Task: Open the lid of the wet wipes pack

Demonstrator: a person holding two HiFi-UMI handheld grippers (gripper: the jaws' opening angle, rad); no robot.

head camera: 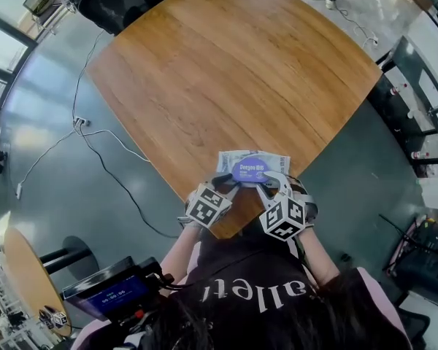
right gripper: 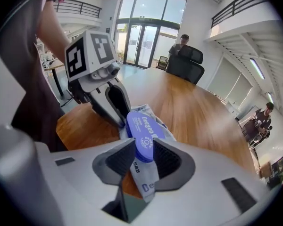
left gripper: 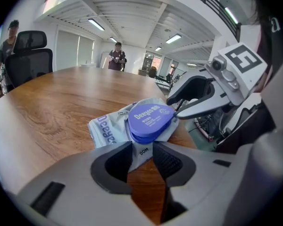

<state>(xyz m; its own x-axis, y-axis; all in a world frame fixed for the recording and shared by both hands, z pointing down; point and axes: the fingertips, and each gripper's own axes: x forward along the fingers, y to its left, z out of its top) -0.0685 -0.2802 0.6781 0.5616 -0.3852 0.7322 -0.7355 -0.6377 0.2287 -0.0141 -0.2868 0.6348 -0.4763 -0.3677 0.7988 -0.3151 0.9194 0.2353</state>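
Wet wipes pack (head camera: 226, 157) lies flat on the wooden table (head camera: 226, 64), close to the near edge, right in front of me. My left gripper (left gripper: 142, 150) has its jaws pressed onto the pack's film edge, just below the purple lid (left gripper: 151, 119). My right gripper (right gripper: 144, 155) pinches the lid's rim between its jaws. I cannot tell whether the lid has parted from the pack. The grippers sit side by side, their tips near each other.

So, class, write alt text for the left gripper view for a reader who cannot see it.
The left gripper pinches the near edge of a wet wipes pack on a wooden table. The right gripper, at right, has its tips at the rim of the pack's purple lid.
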